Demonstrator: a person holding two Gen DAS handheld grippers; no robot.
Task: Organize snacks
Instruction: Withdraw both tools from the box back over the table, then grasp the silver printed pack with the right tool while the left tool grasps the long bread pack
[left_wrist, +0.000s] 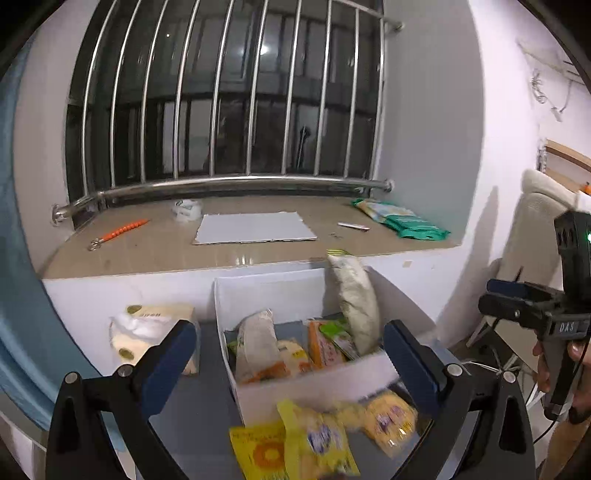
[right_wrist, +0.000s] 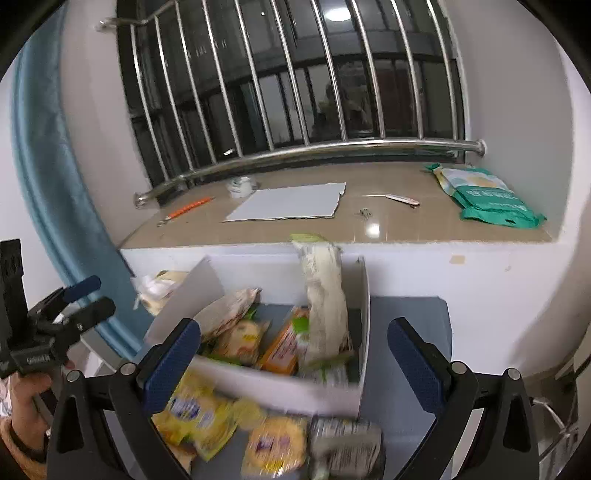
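Observation:
A white open box (left_wrist: 314, 387) (right_wrist: 280, 387) stands on a grey table and holds several snack packets, with a tall whitish bag (left_wrist: 354, 299) (right_wrist: 325, 302) leaning at its right side. Yellow snack packets (left_wrist: 317, 439) (right_wrist: 199, 413) lie on the table in front of the box, and a grey packet (right_wrist: 347, 446) lies beside them. My left gripper (left_wrist: 291, 362) is open and empty above the box front. My right gripper (right_wrist: 295, 365) is open and empty over the box. Each gripper also shows at the edge of the other's view, the right one (left_wrist: 517, 302) and the left one (right_wrist: 74, 299).
A tissue pack (left_wrist: 147, 332) sits left of the box. Behind is a tan window ledge (left_wrist: 147, 251) with a grey sheet (left_wrist: 255, 227), green packs (left_wrist: 402, 219), an orange tool (left_wrist: 122, 229), and steel window bars. A blue curtain (right_wrist: 48, 166) hangs at left.

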